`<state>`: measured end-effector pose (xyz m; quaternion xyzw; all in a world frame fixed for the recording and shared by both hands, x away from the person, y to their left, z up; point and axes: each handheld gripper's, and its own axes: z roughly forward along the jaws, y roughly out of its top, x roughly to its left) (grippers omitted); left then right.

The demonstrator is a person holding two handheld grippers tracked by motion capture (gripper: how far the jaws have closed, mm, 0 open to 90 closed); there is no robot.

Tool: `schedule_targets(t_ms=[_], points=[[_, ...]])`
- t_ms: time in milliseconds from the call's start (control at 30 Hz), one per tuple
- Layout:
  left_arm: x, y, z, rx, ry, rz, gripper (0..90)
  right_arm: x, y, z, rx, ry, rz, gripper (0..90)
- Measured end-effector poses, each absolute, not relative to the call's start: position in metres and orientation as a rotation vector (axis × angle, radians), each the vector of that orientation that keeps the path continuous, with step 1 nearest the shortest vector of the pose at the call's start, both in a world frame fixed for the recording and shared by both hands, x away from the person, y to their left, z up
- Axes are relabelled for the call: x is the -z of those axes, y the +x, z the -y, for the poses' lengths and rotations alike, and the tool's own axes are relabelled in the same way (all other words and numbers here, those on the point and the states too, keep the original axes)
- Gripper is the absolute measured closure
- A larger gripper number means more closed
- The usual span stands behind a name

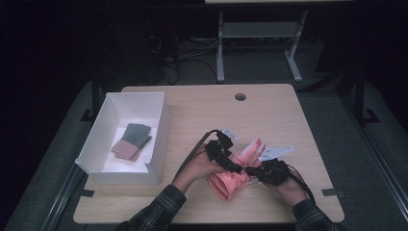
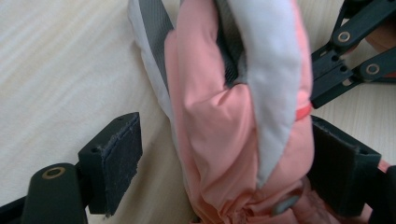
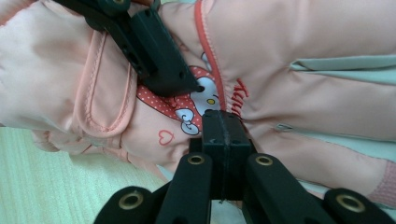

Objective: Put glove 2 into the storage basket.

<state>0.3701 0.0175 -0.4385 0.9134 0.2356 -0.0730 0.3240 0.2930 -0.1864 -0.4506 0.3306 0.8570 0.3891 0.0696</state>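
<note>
- A pink glove (image 1: 234, 174) lies on the wooden worktop (image 1: 269, 115) near its front edge, fingers pointing away from the person, between the two hands.
- A white box (image 1: 161, 130) stands on the left part of the worktop, well apart from the glove; folded cloths (image 1: 131, 140) in grey and pink lie inside it. A round hole (image 1: 240, 96) sits near the far edge of the worktop.
- The left tool (image 2: 224, 163) comes in from the left over the glove's cuff end. Its jaws stand wide on either side of the glove: the left pad (image 2: 122, 158) is clear of the fabric, and the right pad sits right against it.
- The right tool (image 3: 223, 122) has its jaws pressed together at the edge of the glove by the printed cartoon patch; whether fabric is pinched between them cannot be told.
- Both forearms in plaid sleeves (image 1: 156, 210) enter from the bottom, hands close together.
</note>
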Motion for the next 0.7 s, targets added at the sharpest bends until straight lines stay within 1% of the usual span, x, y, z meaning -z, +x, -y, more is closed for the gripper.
schedule_targets(t_ms=[200,433,467,567,633,700], points=[[0.451,0.375,-0.02,0.3,2.356,-0.646,16.8,0.452,0.293,0.185,-1.158,0.985,-2.584,90.0],[0.458,0.378,-0.02,0.378,2.344,-0.666,16.3,0.452,0.292,0.185,-1.151,0.992,-2.589,90.0],[0.458,0.378,-0.02,0.401,2.333,-0.659,18.5,0.452,0.292,0.185,-1.151,0.992,-2.589,90.0],[0.461,0.379,-0.021,0.465,2.306,-0.645,28.9,0.453,0.292,0.185,-1.151,0.989,-2.592,90.0],[0.461,0.38,-0.022,0.482,2.308,-0.643,31.6,0.453,0.292,0.185,-1.15,0.991,-2.591,90.0],[0.461,0.381,-0.023,0.496,2.308,-0.634,37.1,0.453,0.292,0.184,-1.148,0.99,-2.588,90.0]])
